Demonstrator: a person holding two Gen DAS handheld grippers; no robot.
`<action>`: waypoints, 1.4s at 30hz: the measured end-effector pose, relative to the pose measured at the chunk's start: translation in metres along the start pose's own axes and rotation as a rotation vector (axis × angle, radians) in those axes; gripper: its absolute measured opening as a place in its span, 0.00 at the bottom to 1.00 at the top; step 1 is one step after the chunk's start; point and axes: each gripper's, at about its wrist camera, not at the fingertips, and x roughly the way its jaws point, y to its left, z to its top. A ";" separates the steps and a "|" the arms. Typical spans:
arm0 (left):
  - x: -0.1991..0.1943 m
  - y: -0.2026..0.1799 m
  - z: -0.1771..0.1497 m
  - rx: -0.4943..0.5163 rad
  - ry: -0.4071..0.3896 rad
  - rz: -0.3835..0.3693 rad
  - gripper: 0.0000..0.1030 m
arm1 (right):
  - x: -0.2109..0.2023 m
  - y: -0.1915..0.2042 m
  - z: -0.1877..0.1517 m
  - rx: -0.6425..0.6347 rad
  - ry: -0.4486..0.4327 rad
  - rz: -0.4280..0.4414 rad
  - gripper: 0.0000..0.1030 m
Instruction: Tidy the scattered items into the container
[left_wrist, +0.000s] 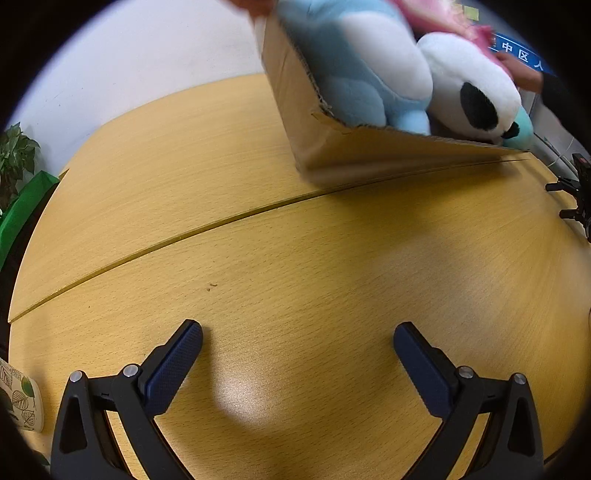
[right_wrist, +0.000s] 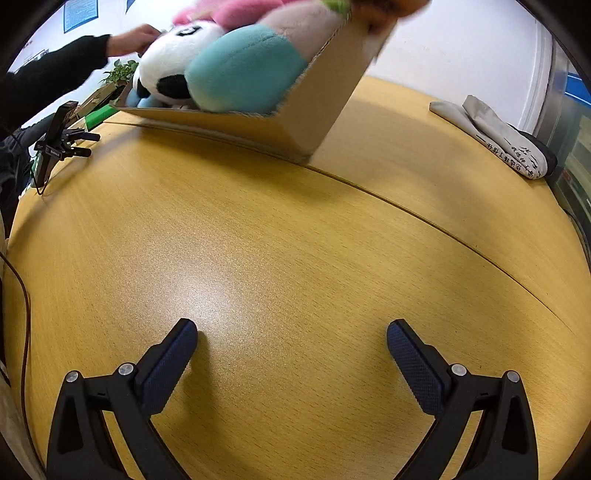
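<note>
Meanwhile box (left_wrist: 314, 122) w/ toys (left_wrist: 369, 62) sat tilted at 1 o'clock, left gripper (left_wrist: 297, 341) & right gripper (right_wrist: 291, 338) both spread, empty.

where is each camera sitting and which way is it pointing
Left wrist: on the left gripper, low over the table, facing the tilted cardboard box of plush toys; its two open fingers show.
Right wrist: on the right gripper, facing the same box, with someone's hand reaching in and a folded bag far right; open fingers show.
Shared: table, box, toys.
</note>
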 end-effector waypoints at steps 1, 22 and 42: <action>0.001 -0.002 0.002 0.000 0.000 0.000 1.00 | 0.000 0.000 0.000 0.000 0.000 0.000 1.00; 0.033 -0.038 0.054 0.000 0.000 0.000 1.00 | 0.005 -0.005 0.004 0.003 0.000 0.003 1.00; 0.090 -0.027 0.143 -0.001 0.001 0.000 1.00 | 0.010 -0.011 0.009 0.002 0.001 0.004 1.00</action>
